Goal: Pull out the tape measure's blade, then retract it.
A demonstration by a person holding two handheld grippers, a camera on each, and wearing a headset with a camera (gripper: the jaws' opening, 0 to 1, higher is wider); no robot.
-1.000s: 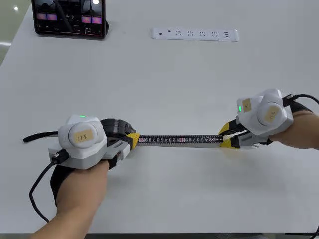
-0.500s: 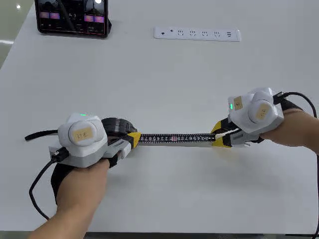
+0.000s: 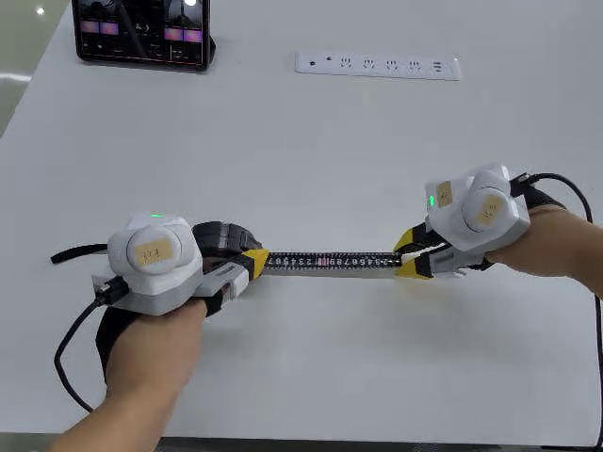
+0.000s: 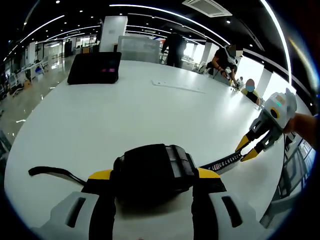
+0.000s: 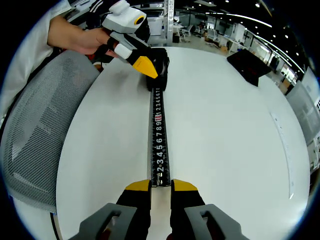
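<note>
The blade (image 5: 159,135) lies pulled out along the table (image 3: 311,151). Our left gripper (image 3: 240,259) is clamped on the tape measure's case (image 4: 152,170), and our right gripper (image 5: 160,186) pinches the blade's end. We judge that retracting is left.

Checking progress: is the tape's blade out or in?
Out: the blade stretches from the case, held by the left gripper, to the right gripper.

White left gripper (image 3: 247,258), yellow-tipped fingers (image 3: 252,263), black cable (image 3: 58,358)

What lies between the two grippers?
The blade, stretched from the tape measure case in the left gripper to the right gripper; head view shows it.
</note>
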